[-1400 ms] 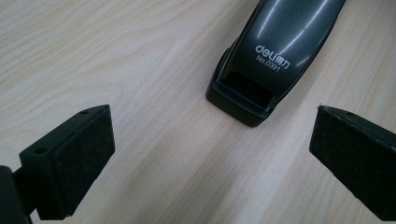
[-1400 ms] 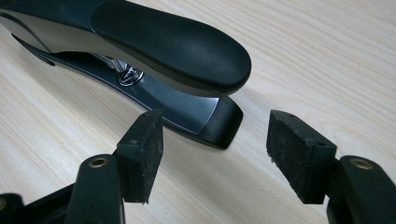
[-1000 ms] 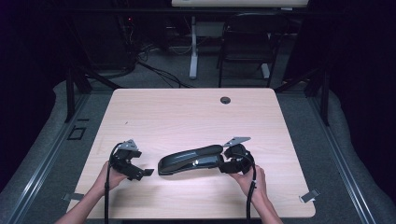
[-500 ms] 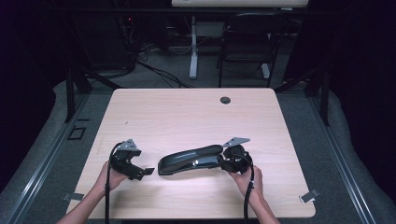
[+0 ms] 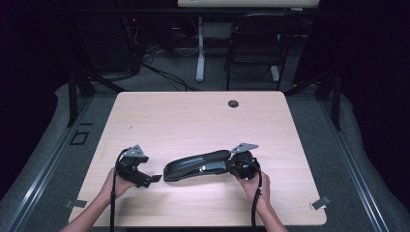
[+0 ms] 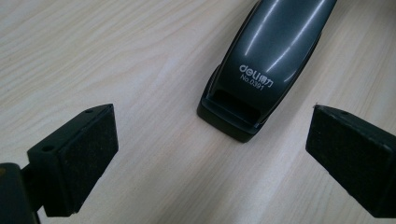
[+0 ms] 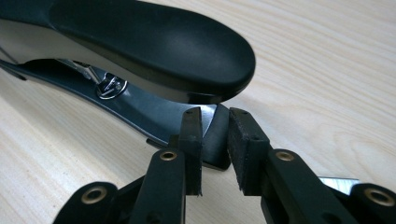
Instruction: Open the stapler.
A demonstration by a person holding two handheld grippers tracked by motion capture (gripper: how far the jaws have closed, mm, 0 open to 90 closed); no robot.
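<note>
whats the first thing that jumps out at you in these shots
A long dark stapler lies near the front edge of the pale wooden table. The right gripper has just been closing on the stapler's base plate at one end, which sits between its pads. The left gripper waits open at the other end, short of it.

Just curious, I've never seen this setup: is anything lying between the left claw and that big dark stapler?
Nothing: in the left gripper view, bare pale wooden table separates the open left claw from the dark grey plastic stapler.

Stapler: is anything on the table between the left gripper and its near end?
Nothing visible. Bare table lies between the open left gripper and the stapler. The right gripper has been closing on its other end.
</note>
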